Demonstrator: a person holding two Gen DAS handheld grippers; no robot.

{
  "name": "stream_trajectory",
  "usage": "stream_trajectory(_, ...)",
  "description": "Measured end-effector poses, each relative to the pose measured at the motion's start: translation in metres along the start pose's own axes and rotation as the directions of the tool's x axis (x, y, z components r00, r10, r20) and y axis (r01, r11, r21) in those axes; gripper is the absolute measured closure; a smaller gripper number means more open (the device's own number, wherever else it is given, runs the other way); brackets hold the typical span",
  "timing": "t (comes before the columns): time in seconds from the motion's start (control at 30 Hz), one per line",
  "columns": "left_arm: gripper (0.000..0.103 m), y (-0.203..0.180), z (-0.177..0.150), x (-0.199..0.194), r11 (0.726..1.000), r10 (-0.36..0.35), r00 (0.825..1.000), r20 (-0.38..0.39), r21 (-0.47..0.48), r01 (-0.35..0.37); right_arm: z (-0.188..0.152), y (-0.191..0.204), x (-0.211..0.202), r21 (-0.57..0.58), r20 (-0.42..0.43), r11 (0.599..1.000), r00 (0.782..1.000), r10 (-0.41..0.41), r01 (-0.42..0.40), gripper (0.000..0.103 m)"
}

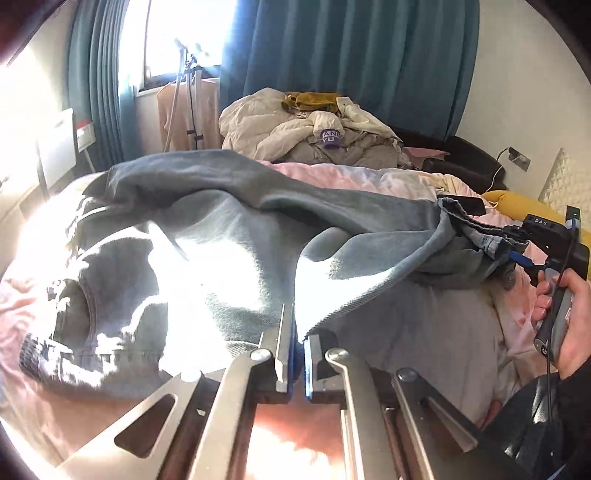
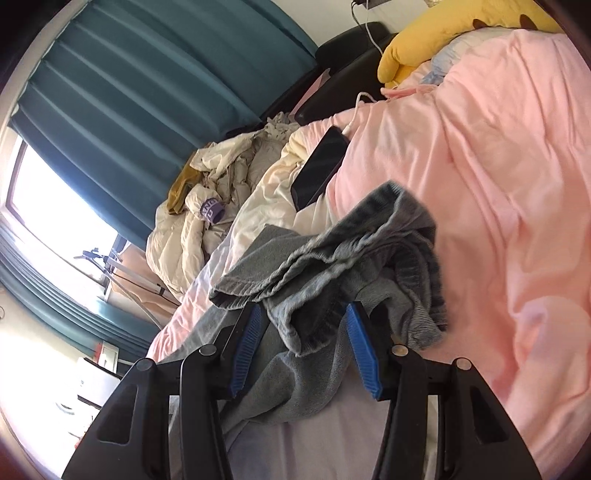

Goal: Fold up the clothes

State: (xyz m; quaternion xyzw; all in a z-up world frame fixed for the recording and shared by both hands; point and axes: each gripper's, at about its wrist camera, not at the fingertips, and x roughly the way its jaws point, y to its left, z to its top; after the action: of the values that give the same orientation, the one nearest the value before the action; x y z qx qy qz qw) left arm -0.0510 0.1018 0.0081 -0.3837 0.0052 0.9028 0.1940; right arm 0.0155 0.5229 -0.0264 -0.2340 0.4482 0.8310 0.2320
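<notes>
The grey sweatshirt (image 1: 236, 229) is found spread across the bed (image 1: 369, 177), partly lifted and stretched between the two grippers. At the left of the left wrist view its ribbed collar (image 1: 74, 306) lies on the pink sheet in strong sunlight, which washes out much of the cloth.

The left gripper (image 1: 298, 332) is clenched, its fingers (image 1: 284, 332) closed on the ribbed hem (image 1: 354, 302), which rises from between them toward the right. This hold is judged to keep the near edge taut so that a fold line can be set.

Further right, the right gripper (image 1: 517, 254), carried in a hand (image 1: 569, 317), is seen with a bunched part of the garment, probably a sleeve with its cuff (image 2: 384, 206), hanging from it. In its own view the right gripper (image 2: 306, 347) stands half apart with the gathered cloth between the blue pads (image 2: 360, 350). Whether the pads press on it cannot be told. The bunch is judged to be held up clear of the bed for carrying across the body of the garment.

The bed carries a pink duvet (image 2: 498, 166), soft and creased, so no flat backing is offered. A dark phone (image 2: 317, 170) on a white cable lies near the garment. A heap of pale bedding and clothes (image 1: 306, 129) lies beyond, with a yellow cushion (image 2: 424, 40) at the head. Teal curtains (image 1: 351, 48) and a bright window (image 1: 184, 33) close the room.
</notes>
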Motion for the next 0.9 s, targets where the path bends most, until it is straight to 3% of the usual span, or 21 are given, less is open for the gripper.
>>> stream_trajectory(0.07,0.1,0.011,-0.013,0.001,0.998,-0.011,1.0,-0.023,-0.058,0.009,0.001,0.002,-0.004,-0.012,-0.006,1.0,1.0,0.005,-0.005,0.053)
stream_trajectory(0.13,0.1,0.016,-0.021,0.007,0.997,-0.004,0.999,-0.043,-0.077,0.001,0.0,0.009,0.003,-0.034,-0.075,0.998,0.996,0.044,-0.046,0.053)
stream_trajectory(0.2,0.1,0.019,-0.027,0.01,0.996,-0.004,0.998,-0.059,-0.087,-0.002,-0.008,0.02,0.018,-0.059,-0.172,0.993,0.981,0.091,-0.102,0.053)
stream_trajectory(0.27,0.1,0.018,-0.028,0.008,0.995,-0.012,0.999,-0.046,-0.095,0.008,-0.018,0.033,0.034,-0.085,-0.26,0.986,0.958,0.12,-0.146,0.045)
stream_trajectory(0.4,0.1,0.023,-0.03,0.007,0.992,-0.027,0.999,-0.03,-0.123,0.023,-0.033,0.061,0.062,-0.117,-0.342,0.975,0.929,0.14,-0.19,0.045)
stream_trajectory(0.63,0.1,0.029,-0.031,0.012,0.99,-0.03,0.999,-0.016,-0.137,0.028,-0.039,0.102,0.102,-0.293,-0.304,0.951,0.953,0.006,-0.1,0.04)
stream_trajectory(0.77,0.1,0.03,-0.029,0.012,0.989,-0.031,0.999,0.008,-0.142,0.032,-0.044,0.106,0.128,-0.373,-0.288,0.928,0.952,-0.1,-0.016,0.04)
stream_trajectory(0.83,0.1,0.031,-0.027,0.01,0.988,-0.038,0.999,0.026,-0.146,0.041,-0.047,0.107,0.135,-0.42,-0.263,0.907,0.954,-0.144,0.021,0.042)
stream_trajectory(0.9,0.1,0.032,-0.025,0.008,0.987,-0.046,0.998,0.046,-0.149,0.053,-0.052,0.108,0.137,-0.462,-0.24,0.886,0.954,-0.179,0.05,0.055)
